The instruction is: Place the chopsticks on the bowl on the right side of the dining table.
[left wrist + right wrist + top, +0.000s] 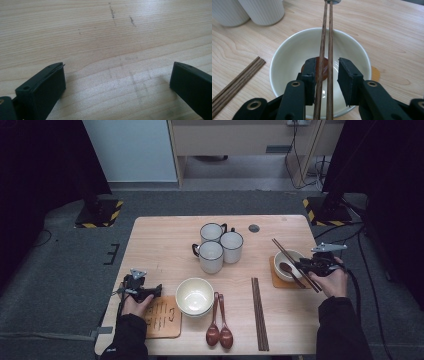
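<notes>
A pair of brown chopsticks (pixel 295 265) lies across the rim of a white bowl (pixel 280 257) on a coaster at the table's right side. A brown spoon (pixel 286 267) rests inside that bowl. My right gripper (pixel 306 266) hovers over the bowl. In the right gripper view the chopsticks (pixel 325 37) run between its jaws; the right gripper (pixel 327 61) is open, with a gap between the right pad and the sticks. The spoon (pixel 322 67) shows below in the bowl (pixel 287 50). My left gripper (pixel 152 291) rests near the front left, open (pixel 117 72) over bare wood.
Three white mugs (pixel 220 245) stand at the table's centre back. A stack of bowls (pixel 195 296), two brown spoons (pixel 219 327) and more chopsticks (pixel 259 312) lie along the front. A wooden coaster (pixel 162 317) sits by the left hand.
</notes>
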### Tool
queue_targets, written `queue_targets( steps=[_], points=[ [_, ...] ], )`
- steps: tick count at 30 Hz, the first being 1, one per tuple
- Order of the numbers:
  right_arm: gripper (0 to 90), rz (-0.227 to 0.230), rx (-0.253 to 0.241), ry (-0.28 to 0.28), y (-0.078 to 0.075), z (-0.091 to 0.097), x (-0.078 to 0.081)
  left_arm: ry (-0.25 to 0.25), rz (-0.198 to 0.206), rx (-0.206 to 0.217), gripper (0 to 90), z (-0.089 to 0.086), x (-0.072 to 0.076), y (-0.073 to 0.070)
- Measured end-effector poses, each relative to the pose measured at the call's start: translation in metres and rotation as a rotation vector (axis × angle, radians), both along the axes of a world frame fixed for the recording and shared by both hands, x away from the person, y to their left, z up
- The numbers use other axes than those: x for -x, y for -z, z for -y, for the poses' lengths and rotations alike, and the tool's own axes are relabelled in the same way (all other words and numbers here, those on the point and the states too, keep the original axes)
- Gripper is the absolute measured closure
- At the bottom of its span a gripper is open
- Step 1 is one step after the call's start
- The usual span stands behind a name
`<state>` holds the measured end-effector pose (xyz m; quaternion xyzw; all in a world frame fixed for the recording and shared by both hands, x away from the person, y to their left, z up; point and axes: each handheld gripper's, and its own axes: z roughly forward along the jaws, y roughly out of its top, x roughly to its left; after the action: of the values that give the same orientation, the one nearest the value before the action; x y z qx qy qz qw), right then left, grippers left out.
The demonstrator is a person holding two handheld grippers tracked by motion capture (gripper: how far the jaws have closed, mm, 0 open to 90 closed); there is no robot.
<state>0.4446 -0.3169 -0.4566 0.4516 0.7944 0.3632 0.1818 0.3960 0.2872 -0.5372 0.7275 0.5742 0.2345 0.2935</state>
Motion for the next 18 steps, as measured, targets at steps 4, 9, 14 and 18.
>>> queue_targets(
  steps=[4,9,14,18],
  points=[
    [68.9,-0.013,0.010,-0.004,0.0034,-0.0018,-0.0008,0.000,0.000,0.000,0.0,0.0000,0.0000,0.0000],
    [74.2,-0.019,0.022,-0.017,0.0051,-0.0006,-0.0011,0.000,0.000,0.000,0.0,0.0000,0.0000,0.0000],
    [77.3,-0.029,0.031,-0.015,0.0055,0.0002,-0.0009,0.000,0.000,0.000,0.0,0.0000,0.0000,0.0000],
    [78.2,-0.031,0.027,-0.012,0.0054,0.0016,-0.0005,0.000,0.000,0.000,0.0,0.0000,0.0000,0.0000]
  ],
)
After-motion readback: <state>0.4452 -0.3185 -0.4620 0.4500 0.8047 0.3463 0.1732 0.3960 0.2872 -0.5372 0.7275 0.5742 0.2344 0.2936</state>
